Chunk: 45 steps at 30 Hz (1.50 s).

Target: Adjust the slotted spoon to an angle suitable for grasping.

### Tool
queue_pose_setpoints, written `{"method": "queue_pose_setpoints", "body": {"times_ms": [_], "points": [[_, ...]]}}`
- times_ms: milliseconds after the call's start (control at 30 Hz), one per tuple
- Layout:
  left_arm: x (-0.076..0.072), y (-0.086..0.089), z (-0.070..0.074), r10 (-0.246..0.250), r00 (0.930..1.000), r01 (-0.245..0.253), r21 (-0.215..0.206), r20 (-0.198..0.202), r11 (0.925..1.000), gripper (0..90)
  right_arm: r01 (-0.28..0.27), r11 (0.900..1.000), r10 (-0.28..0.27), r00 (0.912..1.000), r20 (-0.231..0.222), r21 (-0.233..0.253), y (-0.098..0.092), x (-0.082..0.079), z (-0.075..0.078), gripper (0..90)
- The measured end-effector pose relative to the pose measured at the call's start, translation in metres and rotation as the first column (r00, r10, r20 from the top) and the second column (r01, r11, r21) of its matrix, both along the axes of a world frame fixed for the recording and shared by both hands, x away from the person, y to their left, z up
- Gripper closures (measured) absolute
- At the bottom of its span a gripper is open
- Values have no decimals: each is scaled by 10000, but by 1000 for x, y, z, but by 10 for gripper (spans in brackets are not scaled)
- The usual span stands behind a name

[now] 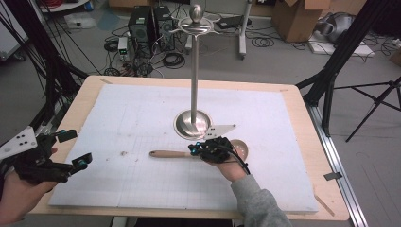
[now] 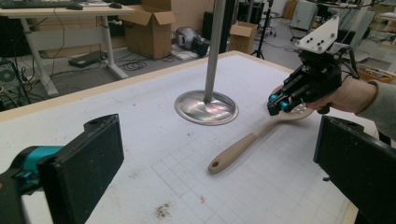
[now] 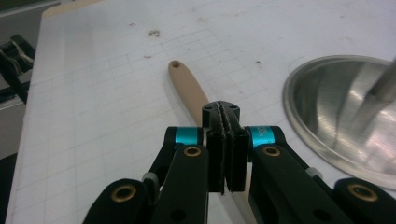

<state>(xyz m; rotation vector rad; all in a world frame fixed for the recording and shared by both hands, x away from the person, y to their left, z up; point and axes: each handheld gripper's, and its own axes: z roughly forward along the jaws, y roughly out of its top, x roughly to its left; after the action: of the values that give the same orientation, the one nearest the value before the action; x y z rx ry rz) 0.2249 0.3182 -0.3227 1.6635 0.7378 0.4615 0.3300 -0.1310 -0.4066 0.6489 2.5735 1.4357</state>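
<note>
A wooden slotted spoon (image 1: 170,153) lies flat on the white foam mat (image 1: 137,109), handle to the left, bowl to the right. My right gripper (image 1: 193,149) sits over the spoon's neck with its jaws pressed together and nothing between them. In the right gripper view the handle (image 3: 187,86) runs out from under the shut right gripper (image 3: 223,112). The left gripper view has the spoon (image 2: 247,142) lying under the right gripper (image 2: 276,103). My left gripper (image 1: 78,147) is held at the mat's left edge, wide open and empty, aimed at the spoon, its jaws spread to either side of the left gripper (image 2: 217,140).
A tall metal stand with a round base (image 1: 193,124) rises just behind the spoon; the same base (image 3: 336,107) lies close to the right gripper's right. The mat rests on a wooden table (image 1: 302,142). Cables, computer towers and boxes sit on the floor beyond.
</note>
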Motion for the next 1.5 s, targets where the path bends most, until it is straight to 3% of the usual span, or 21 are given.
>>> {"method": "queue_pose_setpoints", "body": {"times_ms": [167, 400, 800, 1033, 1300, 1500], "points": [[-1, 1, -1, 30, 10000, -30, 10, -17, 10000, 20, -351, 9992, 351, 9994, -30, -208, 14, 0, -5, 893], [-3, 3, -2, 78, 10000, -78, 28, -62, 10000, 20, -983, 9907, 980, 9952, -81, -943, 36, 2, -18, 893], [-5, 4, -4, 150, 9998, -149, 101, -119, 9998, 20, -1376, 9849, 1358, 9904, -241, -1055, 50, 9, -29, 893], [-6, 5, -4, 168, 9998, -167, 132, -86, 9998, 20, -1339, 9827, 1282, 9904, -516, -1279, 53, 14, -37, 895], [-7, 5, -5, 184, 9998, -182, 267, -68, 9995, 20, -1139, 9872, 1086, 9927, -524, -1119, 54, 20, -40, 894], [-6, 5, -6, 158, 9998, -156, 202, -114, 9997, 20, -439, 9930, 391, 9982, -453, -1098, 56, 29, -40, 894]]}}
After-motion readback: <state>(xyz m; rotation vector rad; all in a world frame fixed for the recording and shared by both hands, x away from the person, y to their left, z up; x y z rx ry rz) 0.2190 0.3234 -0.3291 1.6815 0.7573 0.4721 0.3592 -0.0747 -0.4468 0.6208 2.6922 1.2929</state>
